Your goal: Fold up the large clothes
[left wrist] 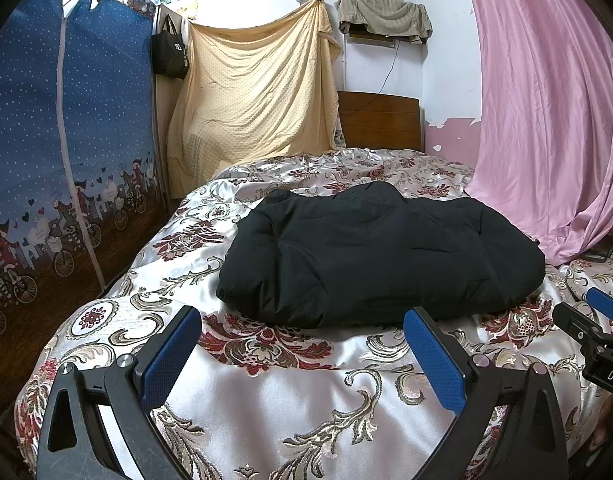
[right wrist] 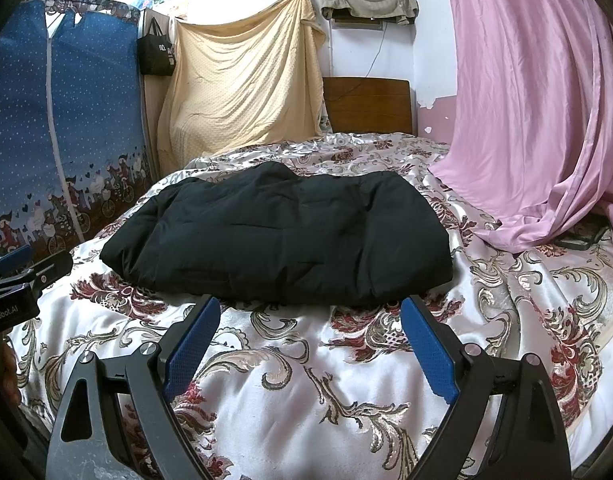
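A black padded jacket [left wrist: 370, 256] [right wrist: 282, 236] lies folded into a thick bundle in the middle of the bed [left wrist: 290, 392] [right wrist: 306, 384], on a shiny floral bedspread. My left gripper [left wrist: 302, 320] is open just short of the bundle's near edge, with nothing between its blue pads. My right gripper [right wrist: 310, 312] is open too, its fingertips close to the jacket's front edge and empty. Each gripper shows at the side of the other's view: the right gripper [left wrist: 598, 312] and the left gripper [right wrist: 14, 264].
A blue fabric wardrobe [left wrist: 66, 152] stands left of the bed. A pink curtain [left wrist: 546, 120] drapes onto the bedspread at the right, beside a dark flat object [right wrist: 582, 238]. A yellow cloth [left wrist: 258, 92] and a wooden headboard [left wrist: 378, 120] are behind.
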A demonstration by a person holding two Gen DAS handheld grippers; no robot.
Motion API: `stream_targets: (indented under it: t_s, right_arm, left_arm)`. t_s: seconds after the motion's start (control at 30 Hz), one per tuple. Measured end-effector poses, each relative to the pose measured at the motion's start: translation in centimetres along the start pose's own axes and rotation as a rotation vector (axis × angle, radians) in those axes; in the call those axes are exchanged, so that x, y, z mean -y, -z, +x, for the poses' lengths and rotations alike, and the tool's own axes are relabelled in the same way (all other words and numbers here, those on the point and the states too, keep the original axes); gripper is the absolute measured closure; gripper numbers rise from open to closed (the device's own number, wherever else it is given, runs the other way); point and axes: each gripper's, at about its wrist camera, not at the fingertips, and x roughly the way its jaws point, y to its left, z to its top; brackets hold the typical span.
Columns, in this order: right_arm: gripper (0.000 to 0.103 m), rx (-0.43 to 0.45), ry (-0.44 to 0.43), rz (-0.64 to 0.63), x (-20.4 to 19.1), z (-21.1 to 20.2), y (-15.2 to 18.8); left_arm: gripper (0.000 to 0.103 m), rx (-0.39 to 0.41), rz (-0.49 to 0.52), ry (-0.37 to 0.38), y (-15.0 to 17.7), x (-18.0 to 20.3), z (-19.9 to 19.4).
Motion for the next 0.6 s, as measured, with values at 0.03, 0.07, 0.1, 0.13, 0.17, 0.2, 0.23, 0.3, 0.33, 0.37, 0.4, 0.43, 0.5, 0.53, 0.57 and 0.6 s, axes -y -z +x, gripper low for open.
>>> stream_targets:
  t_s: [0.03,0.07,0.1,0.13,0.17,0.2,0.23,0.3,0.33,0.37,0.4,0.43,0.5,0.53,0.57,0.6]
  right_arm:
    - [0.014,0.000,0.001,0.001,0.03,0.00,0.04]
    - [0.014,0.001,0.002,0.001,0.04,-0.01,0.06]
    - [0.014,0.001,0.002,0.001,0.09,0.00,0.08]
    - [0.014,0.001,0.000,0.001,0.09,-0.01,0.03]
    - [0.014,0.001,0.000,0.002,0.13,-0.02,0.06]
    - [0.014,0.002,0.000,0.003,0.16,-0.04,0.10]
    - [0.014,0.001,0.001,0.001,0.13,-0.05,0.06]
    - [0.014,0.001,0.001,0.001,0.19,-0.04,0.10]
    - [0.014,0.002,0.001,0.002,0.13,-0.05,0.06]
    - [0.014,0.001,0.000,0.002,0.13,-0.05,0.05]
    - [0.014,0.001,0.000,0.002,0.12,-0.06,0.05]
    - [0.014,0.001,0.001,0.002,0.12,-0.07,0.06]
    - [0.014,0.001,0.001,0.002,0.15,-0.06,0.04]
    - [0.014,0.001,0.001,0.002,0.16,-0.07,0.06]
    - [0.014,0.002,0.001,0.002,0.17,-0.08,0.04]
    - [0.014,0.002,0.000,0.002,0.22,-0.06,0.08]
  left_arm:
    - [0.001,0.000,-0.001,0.000,-0.01,-0.09,0.03]
    - [0.001,0.000,-0.001,0.000,-0.01,-0.07,0.02]
    - [0.001,0.000,0.000,0.000,0.00,0.01,-0.01]
    - [0.001,0.000,0.000,0.000,-0.01,-0.03,-0.01]
    - [0.001,0.000,0.000,0.000,0.00,0.01,-0.02]
    - [0.001,0.000,0.000,0.000,0.00,-0.06,0.02]
    - [0.001,0.000,0.000,-0.001,0.00,-0.06,0.01]
    - [0.001,0.000,-0.001,0.001,0.00,-0.05,0.00]
    - [0.001,-0.001,-0.002,0.001,0.00,-0.05,0.00]
    - [0.001,-0.002,-0.002,0.002,0.01,-0.05,0.00]
    - [0.001,-0.002,-0.003,0.003,0.08,-0.02,0.06]
    - [0.001,-0.004,-0.004,0.004,0.09,-0.07,0.12]
    - [0.001,-0.004,-0.002,0.003,0.15,-0.02,0.21]
    - [0.001,-0.003,-0.001,0.002,0.15,-0.02,0.20]
    - [0.001,-0.002,-0.002,0.003,0.15,-0.02,0.18]
    - [0.001,-0.002,-0.003,0.004,0.14,-0.02,0.17]
